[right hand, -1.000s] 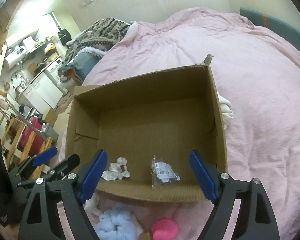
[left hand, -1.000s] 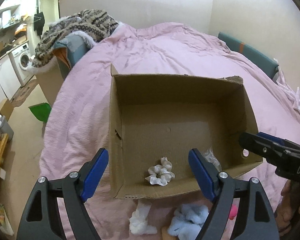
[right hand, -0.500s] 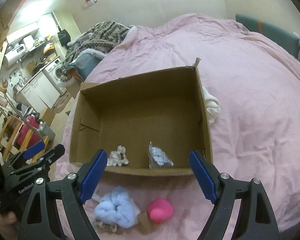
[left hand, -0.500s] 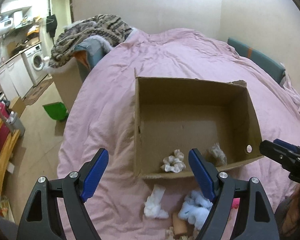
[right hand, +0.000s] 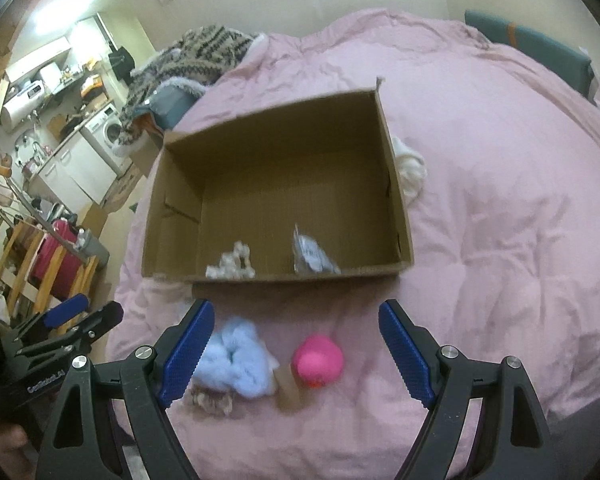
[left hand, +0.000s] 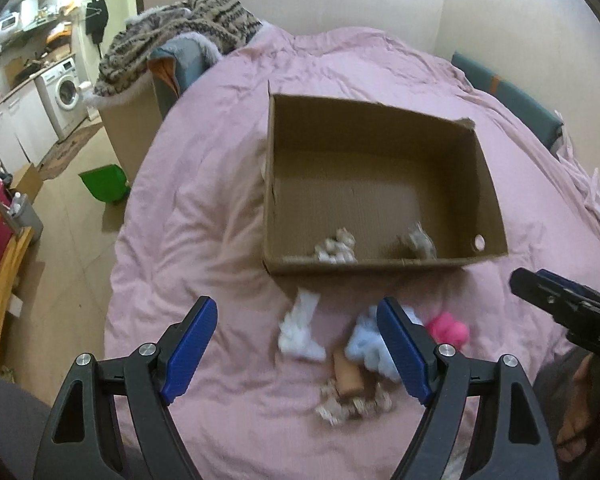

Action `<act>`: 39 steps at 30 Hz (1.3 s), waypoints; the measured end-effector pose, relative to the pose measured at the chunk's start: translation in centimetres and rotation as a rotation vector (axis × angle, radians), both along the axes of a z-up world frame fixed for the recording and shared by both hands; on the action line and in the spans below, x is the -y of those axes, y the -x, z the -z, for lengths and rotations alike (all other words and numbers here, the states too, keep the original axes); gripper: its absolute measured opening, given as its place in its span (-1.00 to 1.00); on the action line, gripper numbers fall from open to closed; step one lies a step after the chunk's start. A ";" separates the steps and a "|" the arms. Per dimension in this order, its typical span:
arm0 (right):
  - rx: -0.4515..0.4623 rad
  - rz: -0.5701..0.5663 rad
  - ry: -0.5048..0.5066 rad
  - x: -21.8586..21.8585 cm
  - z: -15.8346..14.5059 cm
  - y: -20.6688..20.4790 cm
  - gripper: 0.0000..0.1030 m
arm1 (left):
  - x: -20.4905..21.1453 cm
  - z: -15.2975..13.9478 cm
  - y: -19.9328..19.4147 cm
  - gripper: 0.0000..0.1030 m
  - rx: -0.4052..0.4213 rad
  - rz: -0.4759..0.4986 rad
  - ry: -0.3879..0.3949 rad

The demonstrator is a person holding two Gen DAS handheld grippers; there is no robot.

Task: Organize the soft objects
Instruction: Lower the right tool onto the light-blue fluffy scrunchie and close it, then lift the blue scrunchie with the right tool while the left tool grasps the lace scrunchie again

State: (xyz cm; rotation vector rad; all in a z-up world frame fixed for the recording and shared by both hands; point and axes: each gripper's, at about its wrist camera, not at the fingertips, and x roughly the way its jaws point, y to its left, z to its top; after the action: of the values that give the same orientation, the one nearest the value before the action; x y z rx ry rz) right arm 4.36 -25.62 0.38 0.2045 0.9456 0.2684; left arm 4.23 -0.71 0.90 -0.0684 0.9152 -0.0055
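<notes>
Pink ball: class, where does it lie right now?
In the right wrist view the pink ball lies on the pink bedspread, outside the cardboard box, just in front of its near wall, beside the light blue fluffy cloth.

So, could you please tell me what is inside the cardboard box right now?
The cardboard box holds a crumpled white scrunchie and a small clear packet, both against its near wall. That wall hides their lower edges; the rest of the floor looks bare.
</notes>
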 end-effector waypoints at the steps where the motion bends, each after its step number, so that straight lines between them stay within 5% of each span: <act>1: -0.012 -0.003 -0.001 0.0 0.3 0.2 0.74 | 0.0 0.1 0.3 0.56 -0.008 -0.002 0.003; 15: -0.263 0.017 -0.120 0.4 5.1 -1.0 0.74 | -2.8 4.0 -1.0 0.56 -0.176 -0.147 0.084; 24: -0.383 -0.110 -0.385 -1.6 6.4 -2.3 0.74 | -3.7 5.7 -1.6 0.56 -0.246 -0.189 0.115; 30: -0.439 -0.174 -0.260 -6.0 8.0 -4.7 0.74 | -4.7 5.8 -1.7 0.56 -0.247 -0.229 0.114; 33: -0.500 -0.209 -0.150 -8.0 10.1 -5.6 0.74 | -5.1 5.9 -1.7 0.56 -0.249 -0.240 0.103; 36: -0.466 -0.270 -0.013 -9.8 10.8 -5.3 0.71 | -5.2 5.9 -1.7 0.56 -0.250 -0.241 0.103; 38: -0.444 -0.288 0.041 -10.3 10.9 -4.9 0.36 | -5.2 5.9 -1.7 0.56 -0.250 -0.241 0.098; 39: -0.437 -0.297 0.062 -10.5 10.9 -4.7 0.04 | -5.2 5.9 -1.6 0.56 -0.249 -0.241 0.099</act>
State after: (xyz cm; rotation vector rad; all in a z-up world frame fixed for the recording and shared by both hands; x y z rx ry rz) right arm 9.05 -15.13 -10.53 0.0639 1.4184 0.4791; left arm 5.85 4.48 -5.02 -0.2755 1.1509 0.1854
